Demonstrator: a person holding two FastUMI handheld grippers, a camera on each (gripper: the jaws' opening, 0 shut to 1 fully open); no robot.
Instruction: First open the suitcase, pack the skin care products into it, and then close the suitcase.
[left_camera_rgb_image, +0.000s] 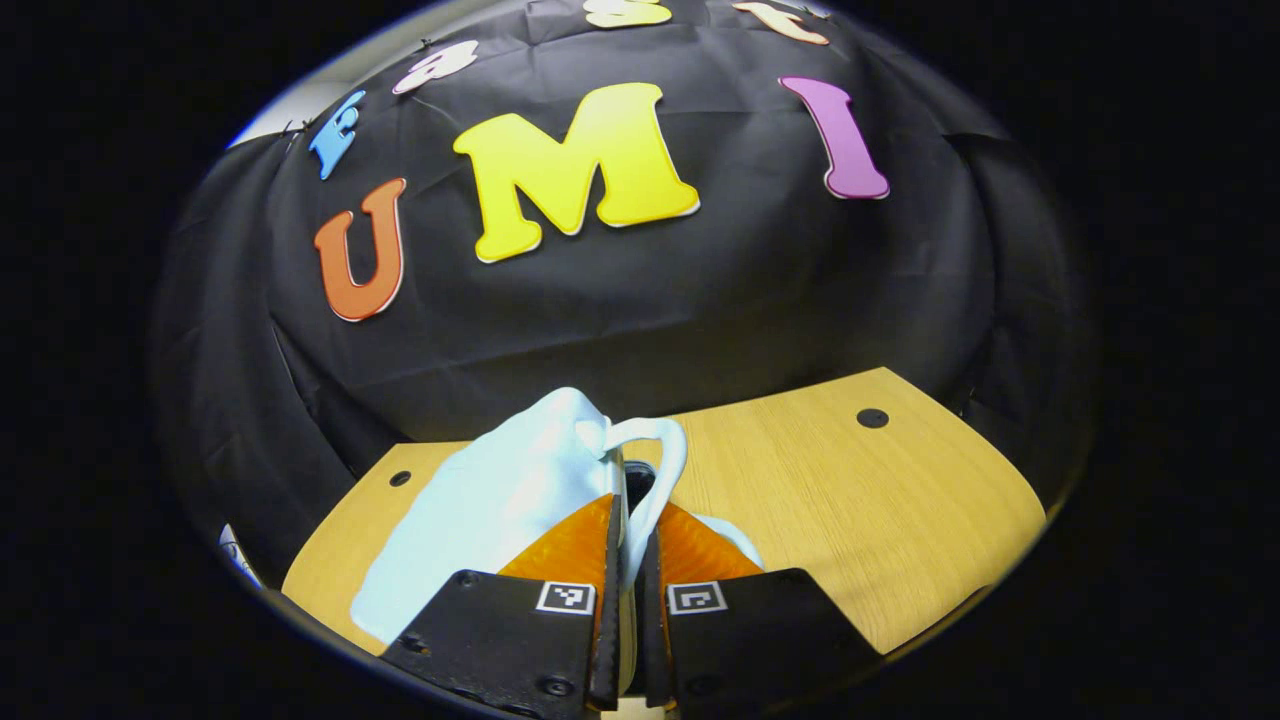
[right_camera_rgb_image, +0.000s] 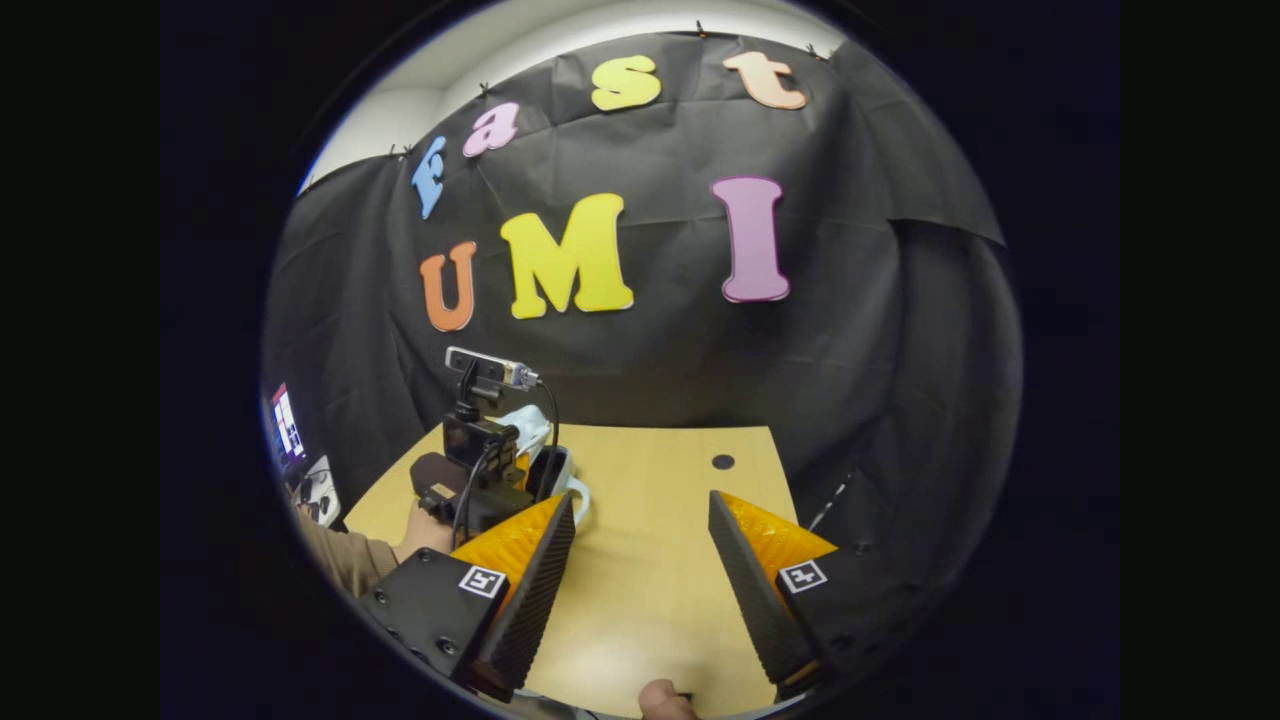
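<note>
**Two grippers, one pale suitcase: state at the handle**

Item 1. Suitcase (left_camera_rgb_image: 500, 500): pale blue-white shell, lay on the wooden worktop (left_camera_rgb_image: 880, 520) in the lower centre-left of the left gripper view, its body running up and left from the jaws. Handle (left_camera_rgb_image: 660, 470): a white loop at the case's right edge, arching up and down into the gap between the jaws. Whether the lid was open or closed could not be told from these angles.

Item 2. Left gripper (left_camera_rgb_image: 628, 590): jaws nearly closed, with a narrow slit left between them, pinching the lower end of the handle. Judged to be the nearer and working hand; any lift or swing of the case would turn on this grip at the handle.

Item 3. Right gripper (right_camera_rgb_image: 640, 580): jaws spread wide, holding nothing, above bare worktop (right_camera_rgb_image: 660, 500) in the lower centre of the right gripper view. The case (right_camera_rgb_image: 530, 425) sat well apart, toward the middle left of that frame, partly behind the other gripper and the hand (right_camera_rgb_image: 425, 535) holding it.

Item 4. Skin care products: none identifiable.
</note>
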